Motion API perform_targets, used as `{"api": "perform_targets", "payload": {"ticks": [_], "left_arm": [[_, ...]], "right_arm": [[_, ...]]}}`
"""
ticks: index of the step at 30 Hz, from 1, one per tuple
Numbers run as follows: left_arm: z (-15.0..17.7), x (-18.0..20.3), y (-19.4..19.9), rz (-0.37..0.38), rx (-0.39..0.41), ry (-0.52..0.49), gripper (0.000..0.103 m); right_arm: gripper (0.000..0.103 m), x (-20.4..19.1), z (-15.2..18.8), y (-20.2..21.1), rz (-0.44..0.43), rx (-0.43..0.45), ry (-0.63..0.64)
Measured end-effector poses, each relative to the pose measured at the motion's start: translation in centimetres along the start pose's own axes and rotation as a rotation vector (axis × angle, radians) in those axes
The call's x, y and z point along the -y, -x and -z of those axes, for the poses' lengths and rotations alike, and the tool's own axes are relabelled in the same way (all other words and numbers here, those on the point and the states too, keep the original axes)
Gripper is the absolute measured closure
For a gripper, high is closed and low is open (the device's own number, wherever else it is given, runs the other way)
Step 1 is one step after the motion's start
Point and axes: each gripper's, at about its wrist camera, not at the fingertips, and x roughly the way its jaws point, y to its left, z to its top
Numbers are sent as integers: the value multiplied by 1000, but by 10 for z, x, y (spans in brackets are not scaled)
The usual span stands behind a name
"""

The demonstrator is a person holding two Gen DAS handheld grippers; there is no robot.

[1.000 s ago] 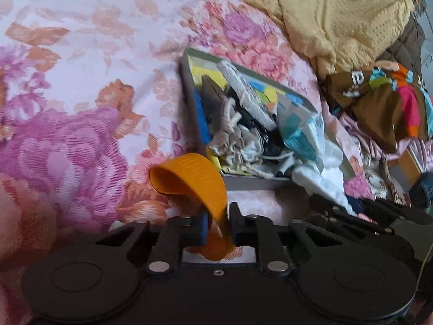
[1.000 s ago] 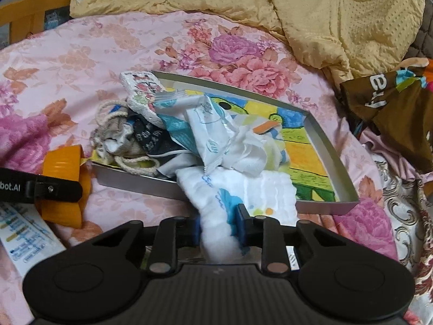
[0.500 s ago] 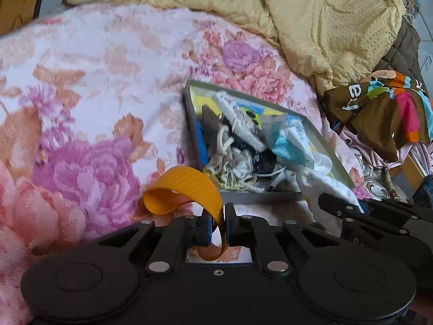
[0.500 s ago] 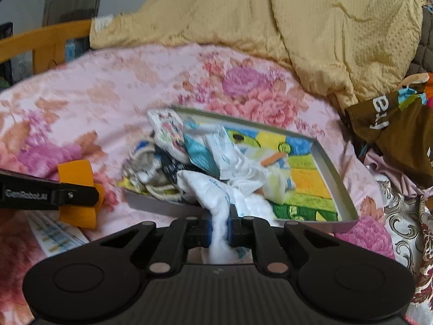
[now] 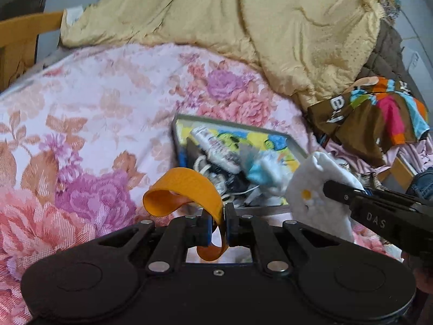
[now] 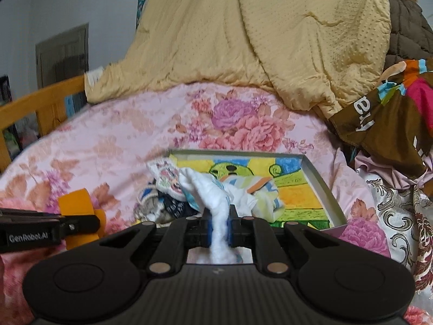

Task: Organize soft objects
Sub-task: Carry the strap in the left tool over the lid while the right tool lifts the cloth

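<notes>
1. Hidden or unclear: lower ends of both held items pass behind the gripper bodies. Heap of small cloths (image 6: 173, 203) at the tray's left end blurred and tangled; single pieces hard to separate. Far side of the bed cut off by a yellow blanket (image 6: 270, 40). Right edge crowded with a brown multicoloured garment (image 5: 379, 119), only partly in frame.
2. Left gripper (image 5: 217, 223): jaws closed to a narrow slit, clamped on an orange strap (image 5: 186, 189). Strap arches up and to the left in a loop above the fingers; short tail curls below them. Held clear above the floral bedsheet (image 5: 94, 113), just left of the tray's near corner.
3. Right gripper (image 6: 219, 226): jaws nearly closed, pinching a white fluffy cloth (image 6: 208, 192). Jaws have just been closing, cloth between them. Cloth rises from the fingers toward the heap; in the left wrist view the same piece hangs as a white bundle with a yellow dot, beside the tray's near right corner.
4. Tray (image 6: 319, 178): shallow, grey-rimmed, cartoon print on its floor in yellow, green and blue; lying on the bedsheet, right half bare.
5. Writing: "GenRobot.AI" on the left gripper's finger in the right wrist view; "DAS" on the right gripper's finger in the left wrist view. White letters on the brown garment, only partly legible.
</notes>
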Motion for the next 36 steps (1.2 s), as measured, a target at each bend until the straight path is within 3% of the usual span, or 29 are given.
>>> {"api": "perform_targets", "payload": {"ticks": [9, 13, 16, 23, 36], "left_arm": [[-9, 33, 19, 5, 66, -66, 94], [-15, 40, 9, 10, 49, -77, 93], [-20, 48, -2, 0, 34, -125, 93], [-48, 75, -49, 37, 31, -215, 93], [-69, 103, -152, 171, -32, -160, 93]], "right_arm": [[93, 14, -29, 24, -10, 104, 5], [93, 31, -38, 14, -49, 168, -35], [93, 49, -38, -2, -27, 194, -64], [93, 100, -39, -41, 21, 195, -182], [93, 144, -24, -100, 48, 128, -261]]}}
